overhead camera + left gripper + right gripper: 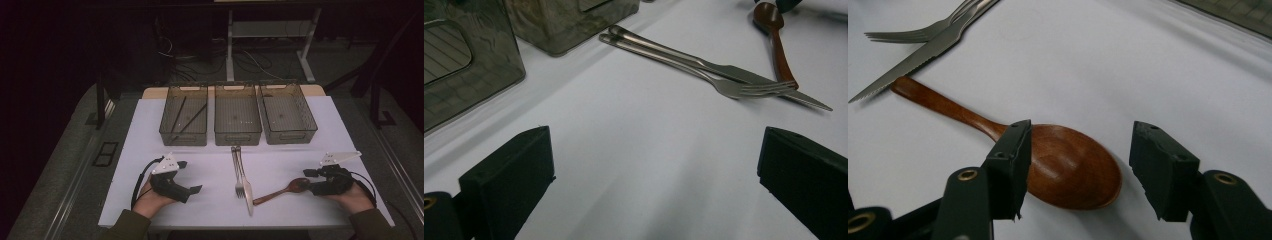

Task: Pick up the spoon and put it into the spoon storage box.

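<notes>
Right gripper (1075,167) sits low over the bowl of the wooden spoon (1058,165) at the near right of the white table (280,205). Its jaws stand roughly half open, straddling the bowl and clamping nothing. The spoon lies flat, its handle running left toward the knife (246,187) and fork (238,175), handle tip right at the knife blade. Left gripper (651,175) rests near left, jaws wide apart over bare table, nothing between them.

Risks: the bowl is rounded and smooth, so closing on it may squirt it out or tip it. Dragging the spoon could knock the knife, since the handle end looks tucked under or against the blade.

The right gripper view shows that handle-to-blade contact and the gap at the right jaw; the high view is too coarse for that. The high view shows three bins (238,120) at the far side, the left one holding dark sticks (186,119).
</notes>
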